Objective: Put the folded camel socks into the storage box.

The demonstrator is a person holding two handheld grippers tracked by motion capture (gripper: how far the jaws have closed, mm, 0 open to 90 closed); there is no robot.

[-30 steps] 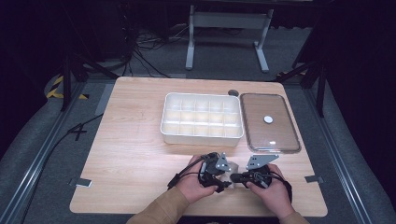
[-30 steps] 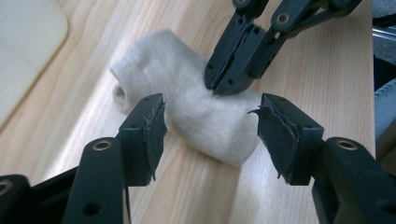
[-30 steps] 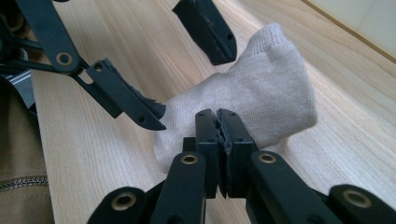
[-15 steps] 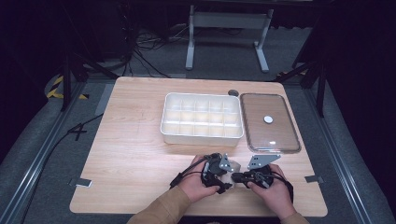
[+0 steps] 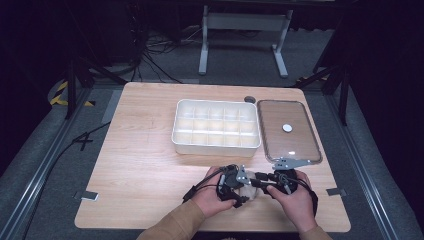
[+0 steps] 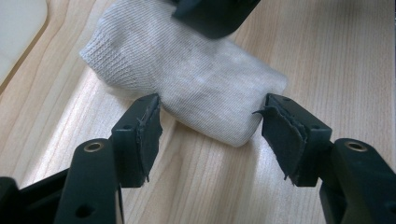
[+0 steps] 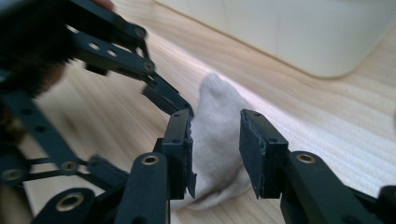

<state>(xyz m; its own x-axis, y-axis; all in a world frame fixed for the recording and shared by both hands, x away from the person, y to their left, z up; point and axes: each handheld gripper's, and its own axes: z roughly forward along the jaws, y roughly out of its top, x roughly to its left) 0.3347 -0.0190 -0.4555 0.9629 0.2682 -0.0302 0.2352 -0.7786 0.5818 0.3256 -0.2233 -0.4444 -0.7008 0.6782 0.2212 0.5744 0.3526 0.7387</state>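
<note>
- Wooden tabletop (image 5: 145, 165) carries a white compartment tray (image 5: 216, 126), every cell bare, clear lid (image 5: 287, 131) beside it
- Rolled white sock (image 6: 187, 88), ribbed knit, lies flat
- Left gripper (image 6: 210, 133) gapes around it, pads apart
- Right gripper (image 7: 215, 151), jaws just opening, straddles it loosely

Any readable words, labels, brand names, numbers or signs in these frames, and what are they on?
None can be read.
White folded sock: plain knit, no print.
White compartment tray: unmarked.
Clear lid: one round white spot, no lettering visible.
Left gripper and right gripper: black jaws, no markings.
Yellow-black tape on the floor: stripes only, no text.
</note>
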